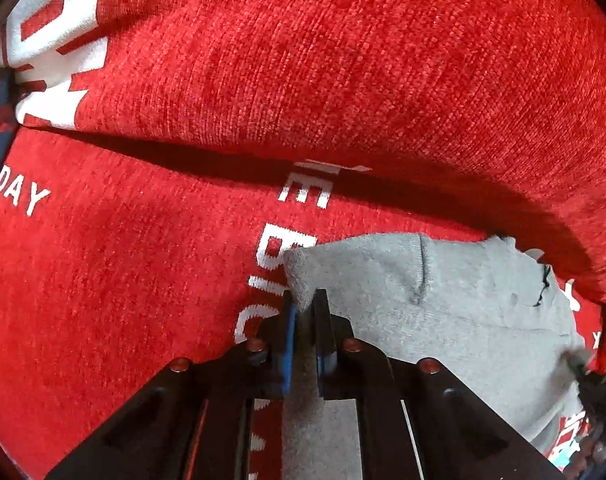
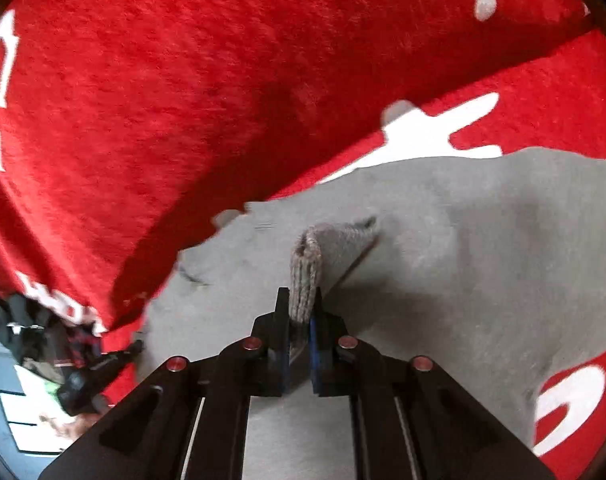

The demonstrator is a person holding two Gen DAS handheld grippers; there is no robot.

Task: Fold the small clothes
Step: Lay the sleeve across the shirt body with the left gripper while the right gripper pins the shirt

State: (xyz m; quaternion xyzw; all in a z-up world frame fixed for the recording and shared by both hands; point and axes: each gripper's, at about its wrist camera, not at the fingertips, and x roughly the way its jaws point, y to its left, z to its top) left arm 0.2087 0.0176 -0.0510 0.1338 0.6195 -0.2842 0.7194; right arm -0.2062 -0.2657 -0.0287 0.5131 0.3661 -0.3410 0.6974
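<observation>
The grey garment (image 1: 443, 292) lies flat on the red blanket (image 1: 143, 280), its corner clenched in the left gripper (image 1: 305, 304) and its ribbed edge pinched by the right gripper (image 2: 303, 304), cloth stretching ahead of both fingers.

Big red blanket fold (image 1: 343, 60) hangs over the grey cloth's (image 1: 443, 300) far edge, blocks that way. Flat red blanket (image 1: 103, 280) beside it is free w/ room to pass.
</observation>
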